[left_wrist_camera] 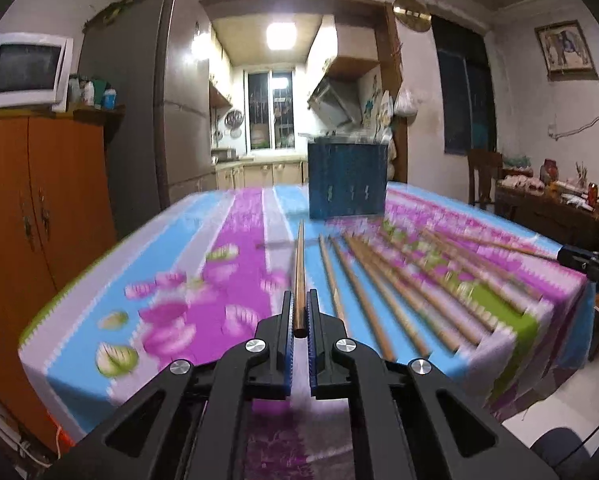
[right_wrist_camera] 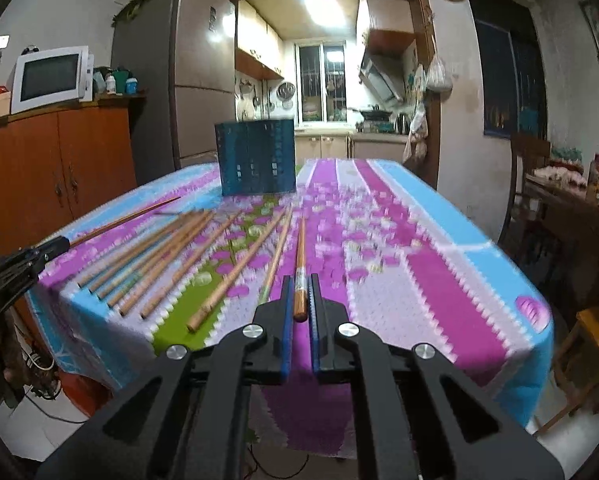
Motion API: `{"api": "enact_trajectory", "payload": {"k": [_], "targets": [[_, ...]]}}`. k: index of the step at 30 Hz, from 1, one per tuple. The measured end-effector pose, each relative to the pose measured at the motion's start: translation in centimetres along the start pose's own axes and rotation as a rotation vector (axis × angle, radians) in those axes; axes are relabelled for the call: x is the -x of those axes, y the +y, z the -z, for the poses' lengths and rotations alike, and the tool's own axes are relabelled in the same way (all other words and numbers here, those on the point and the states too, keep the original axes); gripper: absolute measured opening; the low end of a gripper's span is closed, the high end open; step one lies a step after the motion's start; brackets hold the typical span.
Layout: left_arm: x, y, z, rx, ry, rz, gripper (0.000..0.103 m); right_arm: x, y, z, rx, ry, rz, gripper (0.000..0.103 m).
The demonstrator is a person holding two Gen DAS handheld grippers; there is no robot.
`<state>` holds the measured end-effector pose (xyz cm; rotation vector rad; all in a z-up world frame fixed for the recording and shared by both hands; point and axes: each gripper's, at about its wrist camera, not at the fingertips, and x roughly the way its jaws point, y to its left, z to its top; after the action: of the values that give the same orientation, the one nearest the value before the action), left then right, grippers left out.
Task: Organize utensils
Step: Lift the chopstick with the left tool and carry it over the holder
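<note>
Left wrist view: left gripper (left_wrist_camera: 299, 300) jaws clamped on a thin brown wooden chopstick (left_wrist_camera: 299, 264) pointing ahead.
Right of jaws: loose wooden chopsticks (left_wrist_camera: 383, 280) on floral tablecloth (left_wrist_camera: 171, 280).
Right wrist view: right gripper (right_wrist_camera: 299, 286) clamped on reddish-brown wooden chopstick (right_wrist_camera: 300, 256).
Ahead-left: blue slotted box (right_wrist_camera: 255, 158).

Wooden chopsticks (left_wrist_camera: 383, 292) — glossy, printed cloth tablecloth (left_wrist_camera: 227, 264)
</note>
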<state>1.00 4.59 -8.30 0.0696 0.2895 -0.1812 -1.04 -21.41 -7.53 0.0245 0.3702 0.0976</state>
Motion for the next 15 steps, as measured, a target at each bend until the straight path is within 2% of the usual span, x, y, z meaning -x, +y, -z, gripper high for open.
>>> {"api": "enact_trajectory", "payload": {"k": [9,15], "targets": [[2.1,-0.6,-5.9,-0.018,-0.107,0.04,0.007,2.5,0.5,-5.4,0.072,-0.12,-0.016,0.005],[2.4,-0.8,-8.1,-0.027,-0.132,0.054,0.007,2.1,0.6,-7.7,0.1,-0.14,-0.032,0.005]]}}
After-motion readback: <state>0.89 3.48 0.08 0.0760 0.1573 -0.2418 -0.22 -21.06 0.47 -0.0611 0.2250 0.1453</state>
